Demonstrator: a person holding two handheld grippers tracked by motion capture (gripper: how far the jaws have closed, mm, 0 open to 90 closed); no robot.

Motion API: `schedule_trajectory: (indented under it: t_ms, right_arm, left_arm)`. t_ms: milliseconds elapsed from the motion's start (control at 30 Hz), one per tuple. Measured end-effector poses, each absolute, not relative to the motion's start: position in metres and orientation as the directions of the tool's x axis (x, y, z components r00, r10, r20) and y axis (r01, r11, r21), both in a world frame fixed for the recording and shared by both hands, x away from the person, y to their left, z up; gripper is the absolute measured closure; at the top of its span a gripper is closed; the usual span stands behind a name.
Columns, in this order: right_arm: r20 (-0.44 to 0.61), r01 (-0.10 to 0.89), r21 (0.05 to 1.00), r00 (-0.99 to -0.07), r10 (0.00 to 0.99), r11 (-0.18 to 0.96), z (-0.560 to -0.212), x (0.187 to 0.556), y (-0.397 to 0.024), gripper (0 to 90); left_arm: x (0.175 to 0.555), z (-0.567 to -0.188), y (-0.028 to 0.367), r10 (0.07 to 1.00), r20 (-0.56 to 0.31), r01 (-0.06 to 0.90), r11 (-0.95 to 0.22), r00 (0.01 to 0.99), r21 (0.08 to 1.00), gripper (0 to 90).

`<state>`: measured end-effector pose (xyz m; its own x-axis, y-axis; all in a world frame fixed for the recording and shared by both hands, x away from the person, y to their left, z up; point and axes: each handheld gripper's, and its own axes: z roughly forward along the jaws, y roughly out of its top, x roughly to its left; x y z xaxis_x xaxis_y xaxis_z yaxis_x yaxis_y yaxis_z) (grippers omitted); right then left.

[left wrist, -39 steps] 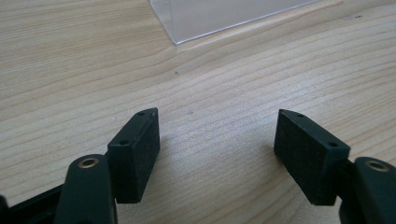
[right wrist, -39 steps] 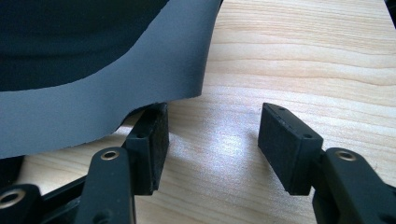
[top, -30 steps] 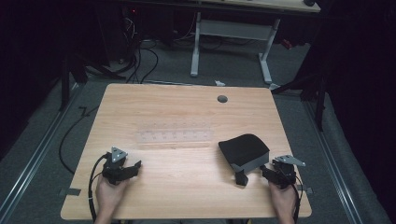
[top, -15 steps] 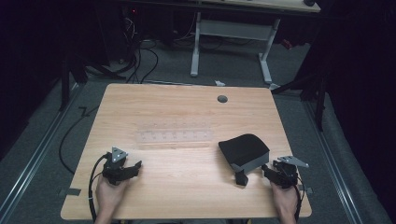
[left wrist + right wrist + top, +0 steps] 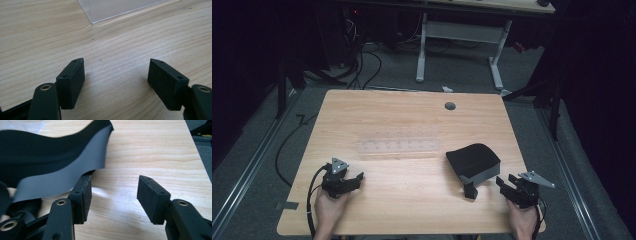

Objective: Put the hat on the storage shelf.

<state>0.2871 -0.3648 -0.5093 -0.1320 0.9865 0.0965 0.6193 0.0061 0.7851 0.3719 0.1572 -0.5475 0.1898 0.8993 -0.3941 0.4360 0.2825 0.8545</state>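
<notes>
Black fabric (image 5: 472,161), folded with a grey underside showing along its near edge, is seen lying on the wooden table (image 5: 412,120) toward the right front, a small dark strap end hanging at its near corner. In the right gripper view the same cloth (image 5: 50,160) is draped just to the left of the jaws, its grey edge passing right beside the left pad, though contact cannot be made out. The right gripper (image 5: 515,186) is held just to the right of the fabric, near the table's front edge; its jaws are spread wide, have just been closing a little, and only bare wood is seen between them (image 5: 113,197). A clear plastic sheet (image 5: 399,145) is laid flat at the middle of the table, to the left of the cloth; its corner (image 5: 112,10) is seen ahead of the left gripper (image 5: 116,77). That left gripper (image 5: 349,179) is held near the front left of the table, well apart from the fabric, with its jaws wide and nothing between them.
</notes>
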Motion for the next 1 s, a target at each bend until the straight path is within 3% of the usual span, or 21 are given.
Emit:
schedule_trajectory:
  t_ms: [300,1000]
  right_arm:
    - [0.163,0.604,0.797,-0.163,0.973,-0.032,-0.501,0.292,-0.359,38.3]
    - [0.233,0.638,0.766,-0.162,0.959,-0.079,-0.506,0.339,-0.353,36.2]
  left_arm:
    - [0.372,-0.548,0.157,0.899,-0.394,0.436,0.283,0.19,0.854,30.2]
    - [0.371,-0.548,0.156,0.898,-0.395,0.436,0.282,0.194,0.855,29.9]
